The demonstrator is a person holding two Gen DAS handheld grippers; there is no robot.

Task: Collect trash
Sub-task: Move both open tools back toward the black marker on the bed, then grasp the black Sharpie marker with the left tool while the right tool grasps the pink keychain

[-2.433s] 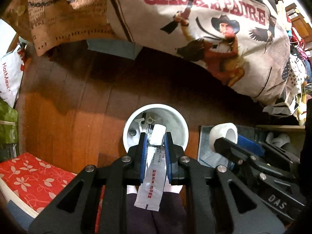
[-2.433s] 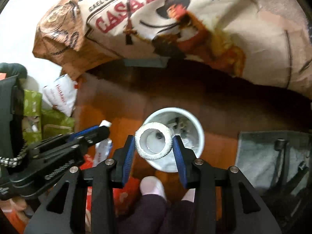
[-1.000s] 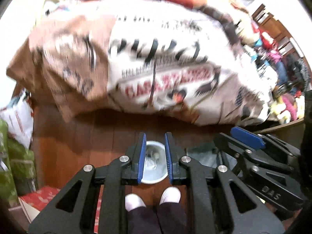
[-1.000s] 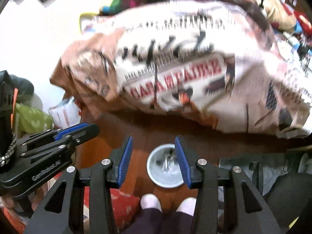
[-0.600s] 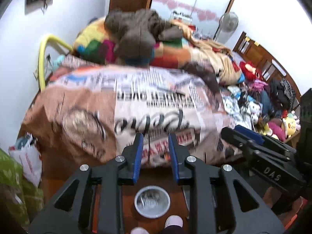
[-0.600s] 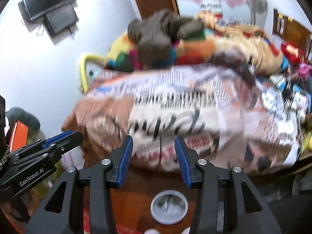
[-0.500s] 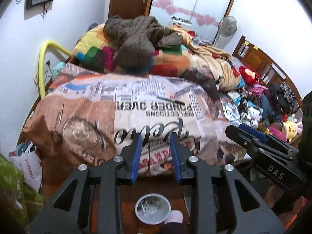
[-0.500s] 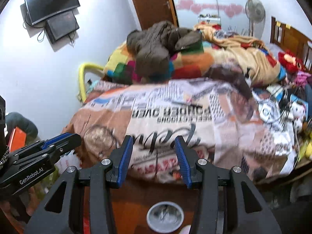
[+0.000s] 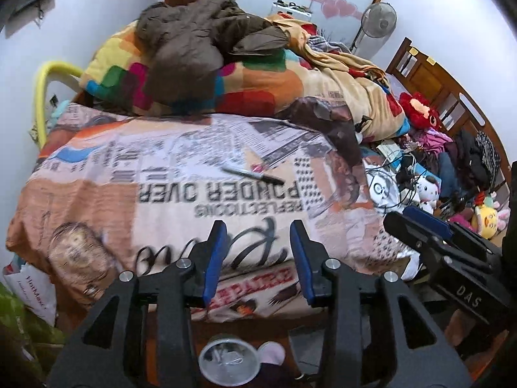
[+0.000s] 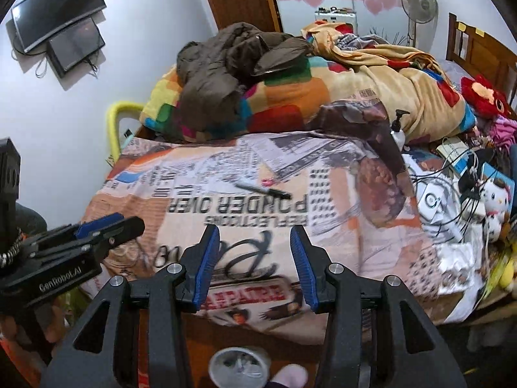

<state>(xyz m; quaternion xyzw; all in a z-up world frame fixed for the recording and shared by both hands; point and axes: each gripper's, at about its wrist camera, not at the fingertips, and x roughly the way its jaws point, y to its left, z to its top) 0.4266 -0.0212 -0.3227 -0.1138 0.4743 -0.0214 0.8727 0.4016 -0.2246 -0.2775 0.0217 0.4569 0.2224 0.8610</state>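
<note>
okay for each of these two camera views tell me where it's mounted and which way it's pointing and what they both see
Left wrist: sits on the left gripper, facing forward over the bed; its open blue-padded jaws, the right gripper and a slippered foot show.
Right wrist: sits on the right gripper, facing the same bed; open jaws and the left gripper show.
Shared: the marker, brown jacket and white bin.

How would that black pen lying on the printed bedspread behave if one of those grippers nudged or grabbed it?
The pen looks thin, straight and rigid, so it should probably stay stiff when pinched. Its round barrel may roll if nudged sideways, though the soft bedspread would likely damp that. Lying flat on yielding fabric, it could sink slightly, making a clean pinch harder.
</note>
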